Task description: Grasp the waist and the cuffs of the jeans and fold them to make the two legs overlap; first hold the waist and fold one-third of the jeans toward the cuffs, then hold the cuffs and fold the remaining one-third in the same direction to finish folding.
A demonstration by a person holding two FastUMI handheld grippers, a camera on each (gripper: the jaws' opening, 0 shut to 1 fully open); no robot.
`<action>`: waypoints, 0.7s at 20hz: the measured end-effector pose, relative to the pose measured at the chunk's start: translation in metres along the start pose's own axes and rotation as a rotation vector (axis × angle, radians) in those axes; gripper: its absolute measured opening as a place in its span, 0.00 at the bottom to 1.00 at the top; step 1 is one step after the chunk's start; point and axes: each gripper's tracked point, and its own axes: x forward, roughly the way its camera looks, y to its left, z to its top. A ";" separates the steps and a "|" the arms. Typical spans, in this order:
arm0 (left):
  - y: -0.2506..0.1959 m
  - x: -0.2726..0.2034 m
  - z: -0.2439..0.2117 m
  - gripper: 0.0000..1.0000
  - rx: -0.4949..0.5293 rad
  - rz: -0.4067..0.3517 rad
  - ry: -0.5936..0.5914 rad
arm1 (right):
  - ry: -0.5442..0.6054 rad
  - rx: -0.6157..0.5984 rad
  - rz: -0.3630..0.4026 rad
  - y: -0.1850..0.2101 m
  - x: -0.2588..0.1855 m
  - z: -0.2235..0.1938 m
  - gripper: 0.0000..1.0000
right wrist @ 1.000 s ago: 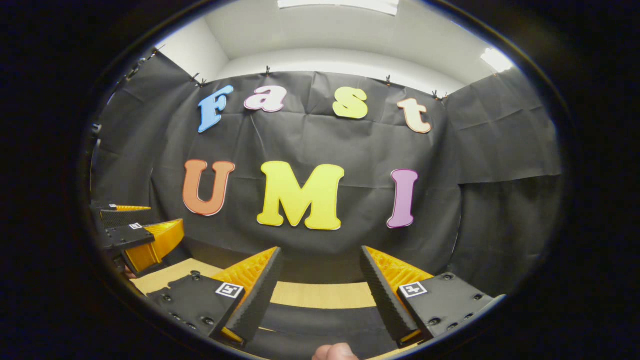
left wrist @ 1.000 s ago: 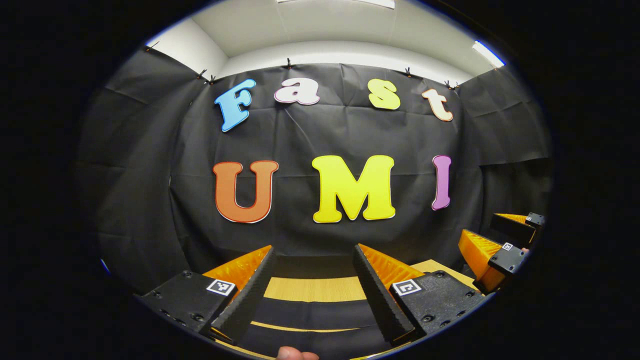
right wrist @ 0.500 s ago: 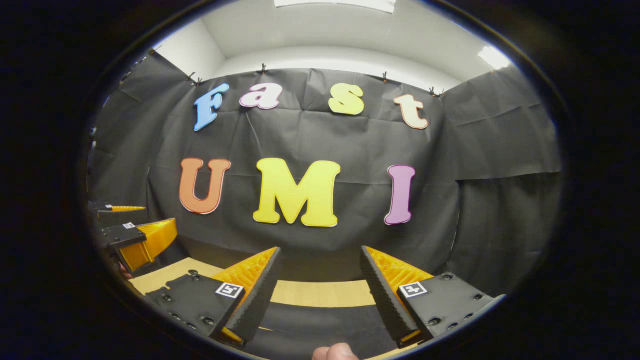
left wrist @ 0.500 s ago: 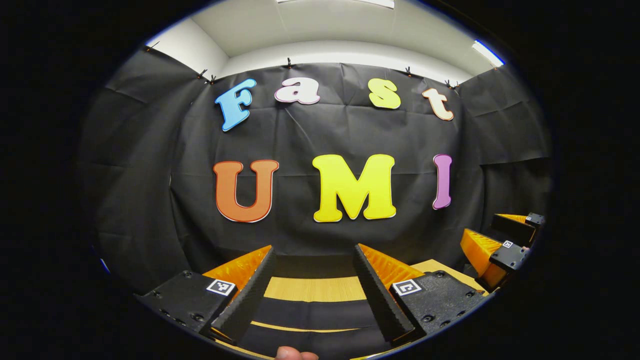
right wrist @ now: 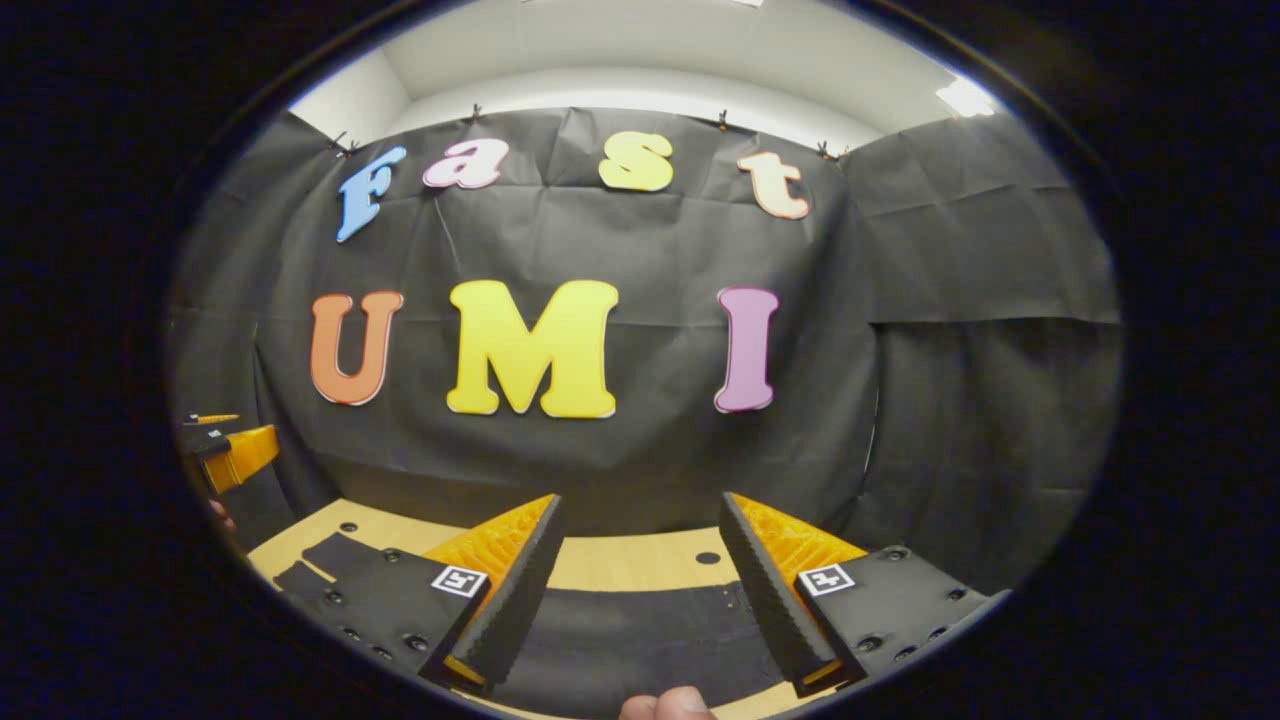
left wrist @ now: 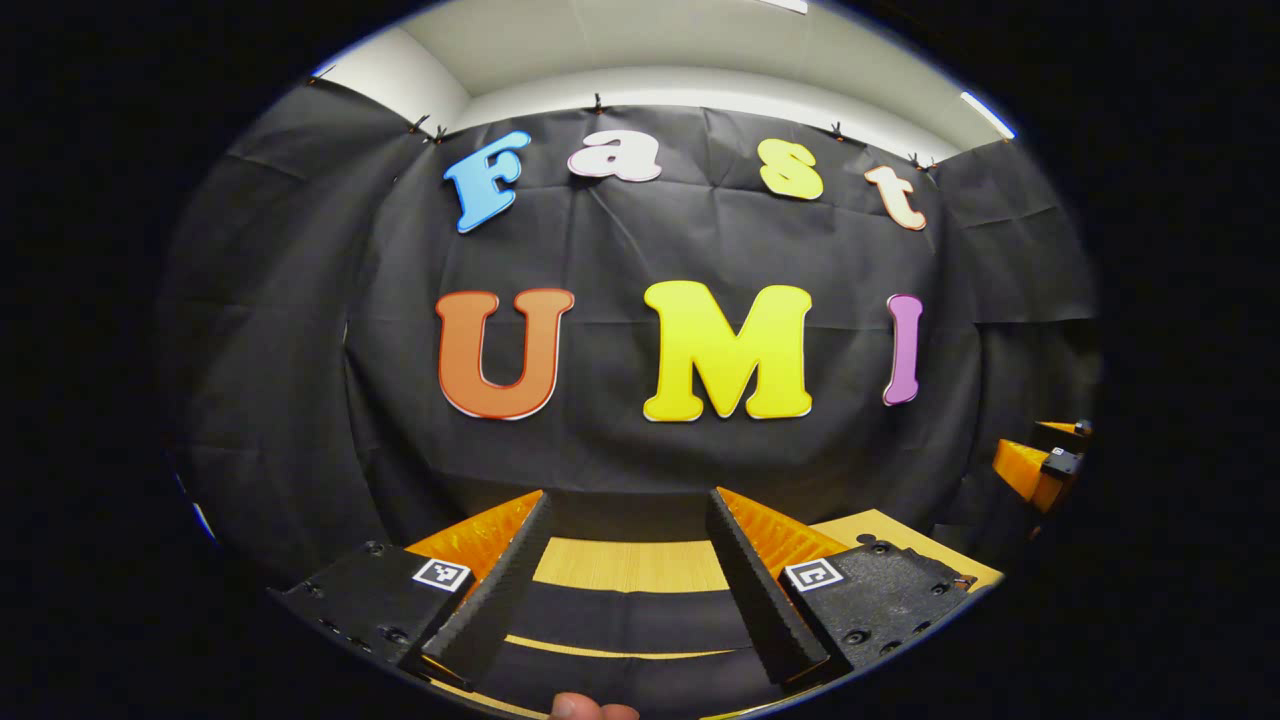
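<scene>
In the left gripper view we see the left gripper (left wrist: 625, 560) with its fingers spread wide and nothing between them. Below and just ahead of its tips the dark jeans (left wrist: 630, 620) lie flat across the light wooden table (left wrist: 630, 565) — a strip of bare wood shows beyond the cloth. Far off to that gripper's right we see the right gripper (left wrist: 1035, 465), held above the table's edge.

In the right gripper view the right gripper (right wrist: 640, 565) is also wide apart and holds nothing. The jeans (right wrist: 640, 630) spread beneath and in front of its fingers, with a dark part reaching off to its left — we cannot tell waist from cuffs. A fingertip (right wrist: 665, 705) shows at the bottom edge.
</scene>
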 end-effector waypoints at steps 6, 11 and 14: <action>0.114 -0.012 -0.081 0.99 -0.160 0.186 0.203 | 0.235 0.008 -0.108 -0.102 0.001 -0.074 0.97; 0.205 -0.053 -0.165 0.99 -0.456 0.399 0.384 | 0.409 0.183 -0.183 -0.167 -0.003 -0.140 0.97; 0.228 -0.074 -0.206 0.99 -0.706 0.509 0.437 | 0.543 0.321 -0.225 -0.188 0.003 -0.193 0.99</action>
